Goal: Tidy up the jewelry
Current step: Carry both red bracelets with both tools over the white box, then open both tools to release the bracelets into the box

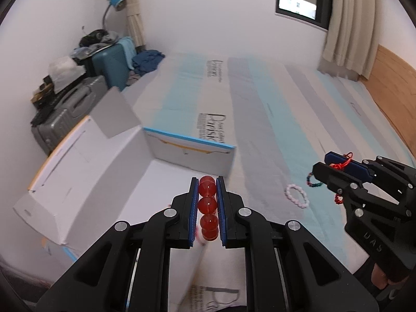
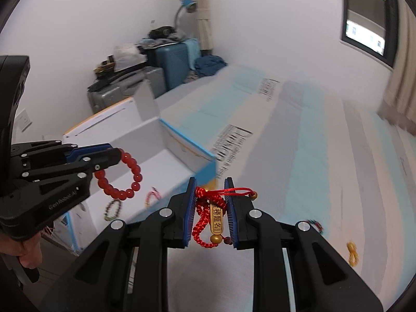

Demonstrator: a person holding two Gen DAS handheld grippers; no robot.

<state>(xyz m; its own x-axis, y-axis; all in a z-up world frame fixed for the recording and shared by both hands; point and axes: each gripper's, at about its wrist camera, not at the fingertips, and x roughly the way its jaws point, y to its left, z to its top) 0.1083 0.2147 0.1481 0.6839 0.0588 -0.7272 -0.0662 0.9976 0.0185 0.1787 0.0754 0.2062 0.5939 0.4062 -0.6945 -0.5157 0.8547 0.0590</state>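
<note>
Left wrist view: the left gripper is clamped on a red bracelet, with three beads stacked between the pads. The likely risk is a slip, since round, smooth beads could roll out of the pads before reaching the box, which lies ahead and to the left of the gripper. To the right, the right gripper hangs over the bed, with a pink bracelet lying below and beside it.

Right wrist view: the right gripper is closed on a red cord charm, with the gold tag between the pads and a loop sticking out to the right. That loose cord could snag on a finger at release. The box sits ahead-left, with two bracelets already inside. The left gripper holds the red bracelet, which dangles above the box. A gold piece and a multicoloured bracelet lie to the right on the bed.
</note>
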